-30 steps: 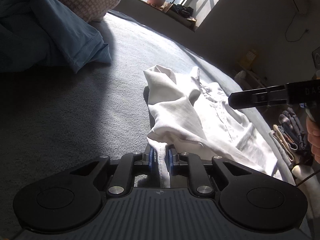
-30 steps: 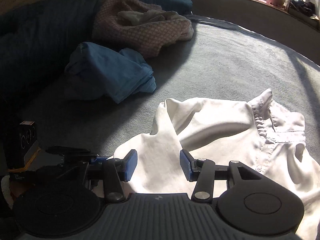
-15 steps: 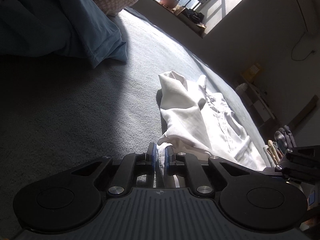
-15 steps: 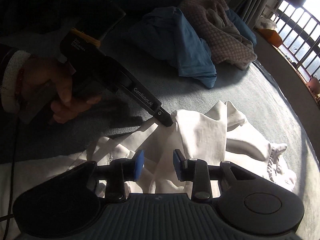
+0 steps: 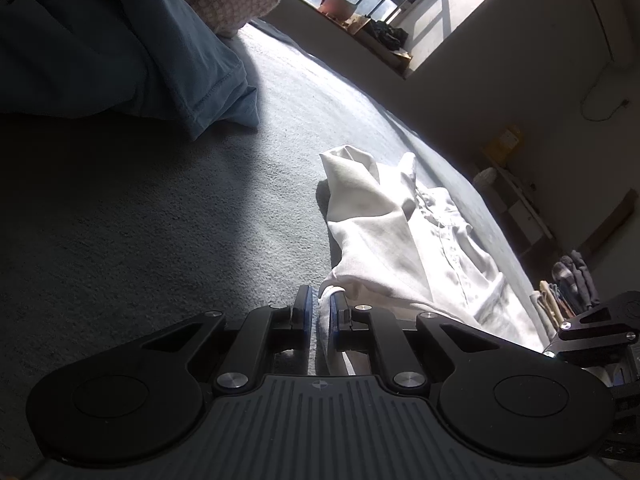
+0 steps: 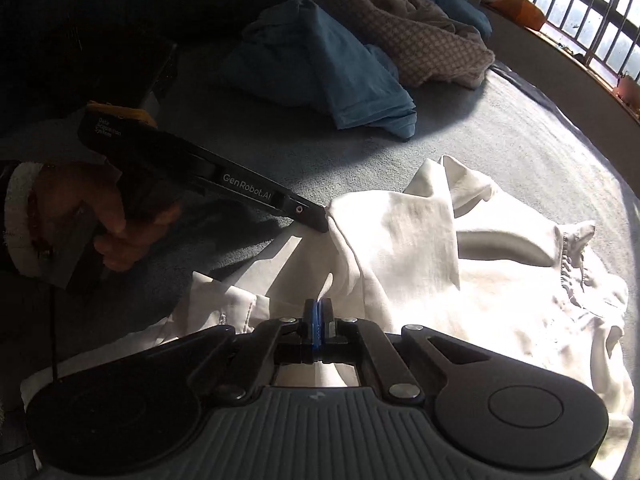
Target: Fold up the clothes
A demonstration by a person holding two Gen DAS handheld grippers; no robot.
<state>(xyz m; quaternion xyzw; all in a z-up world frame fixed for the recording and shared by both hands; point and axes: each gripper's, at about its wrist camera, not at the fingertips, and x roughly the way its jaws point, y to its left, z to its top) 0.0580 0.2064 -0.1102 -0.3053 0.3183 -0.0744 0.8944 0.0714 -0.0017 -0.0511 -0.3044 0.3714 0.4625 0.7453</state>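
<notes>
A crumpled white shirt lies on the grey bed cover; it also shows in the right wrist view. My left gripper is shut on a bunched edge of the shirt, held low over the cover. In the right wrist view the left gripper pinches the shirt's left side. My right gripper is shut on a fold of the same shirt, just below and to the right of the left one. The collar and button placket lie to the right.
A blue garment and a checked pink cloth are piled at the back of the bed cover. A window sill with a pot runs behind. Shelves and folded clothes stand beyond the bed's right edge.
My right gripper has closed on a fold of the shirt; it was open half a second ago. My left gripper keeps its hold and has drawn the shirt edge a little to the left.
</notes>
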